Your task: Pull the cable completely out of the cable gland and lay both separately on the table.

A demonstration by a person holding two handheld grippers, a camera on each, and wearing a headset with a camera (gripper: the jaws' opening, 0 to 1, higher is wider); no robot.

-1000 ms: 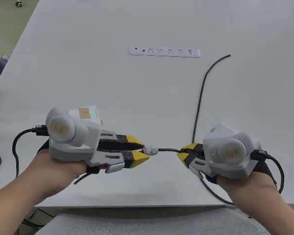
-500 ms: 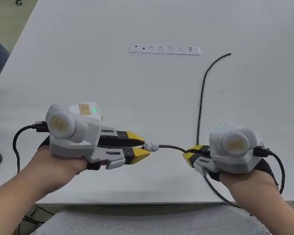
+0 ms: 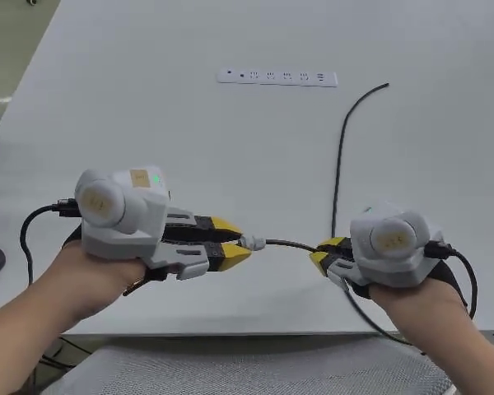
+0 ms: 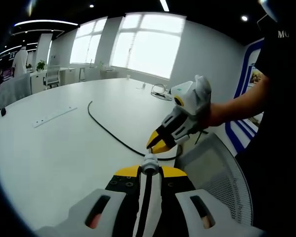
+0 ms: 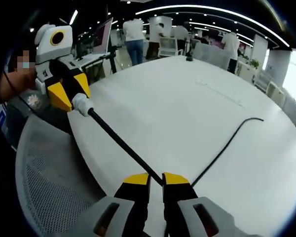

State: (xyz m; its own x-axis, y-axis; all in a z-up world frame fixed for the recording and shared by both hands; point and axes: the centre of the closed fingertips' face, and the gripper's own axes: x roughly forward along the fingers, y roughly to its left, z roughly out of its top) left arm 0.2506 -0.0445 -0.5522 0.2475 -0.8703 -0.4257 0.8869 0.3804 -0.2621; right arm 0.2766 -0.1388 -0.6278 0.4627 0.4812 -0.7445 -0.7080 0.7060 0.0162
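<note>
Left hand-held gripper (image 3: 244, 247) pinches the gland (image 3: 253, 243); right hand-held gripper (image 3: 315, 253), pinching the cable (image 3: 292, 245), has drawn toward 3 o'clock, so extraction advances, unfinished.

- Left tongs (image 3: 237, 244) point rightward, jaws pinched on the cable gland (image 3: 253, 243) — left hand (image 3: 90, 276) grips from below.
- Right tongs (image 3: 318, 253) face them tip to tip, jaws closed on the cable (image 3: 292, 245) — the two pairs held apart.
</note>
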